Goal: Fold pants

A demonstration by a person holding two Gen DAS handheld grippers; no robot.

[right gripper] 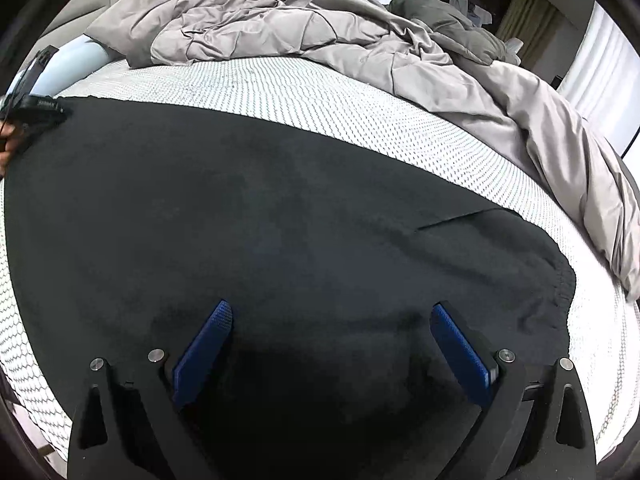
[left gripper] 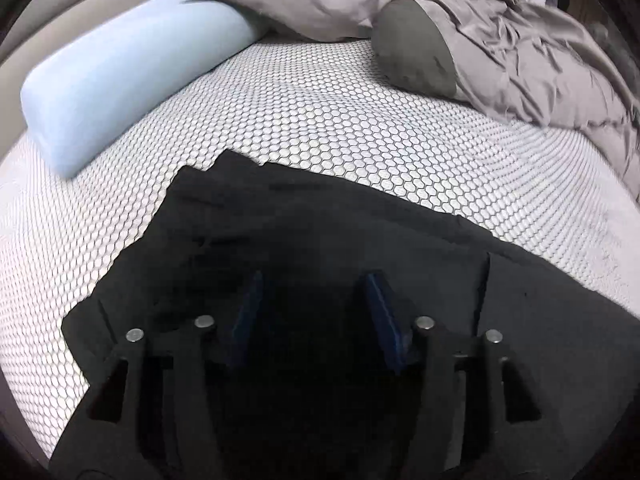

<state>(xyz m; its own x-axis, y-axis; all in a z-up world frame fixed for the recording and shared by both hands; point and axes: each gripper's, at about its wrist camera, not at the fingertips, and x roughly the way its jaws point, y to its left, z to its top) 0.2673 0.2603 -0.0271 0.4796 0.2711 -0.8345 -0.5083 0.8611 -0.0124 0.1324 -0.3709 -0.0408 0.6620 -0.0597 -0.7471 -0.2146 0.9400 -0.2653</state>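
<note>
At the far left of the right wrist view, the left gripper [right gripper: 38,110] is showing only as a dark body cut off by the frame edge, with part of a hand [right gripper: 7,146] behind it, sitting at the pants' left end. In its own view the left gripper [left gripper: 314,280] is hanging over the black pants [left gripper: 304,236], its blue pads [left gripper: 382,312] standing apart with no fold visibly between them; the cloth beneath is so dark that contact is hard to judge. The pants are lying flat across the white honeycomb-patterned mattress [left gripper: 320,92], their near edge hidden under the gripper bodies. A pale blue pillow [left gripper: 120,84] is lying at the left. Further right, the right gripper [right gripper: 332,312] is hovering over the pants with jaws spread wide, holding nothing. A crumpled grey duvet [right gripper: 280,24] is lying heaped behind, running out of frame at the right.
</note>
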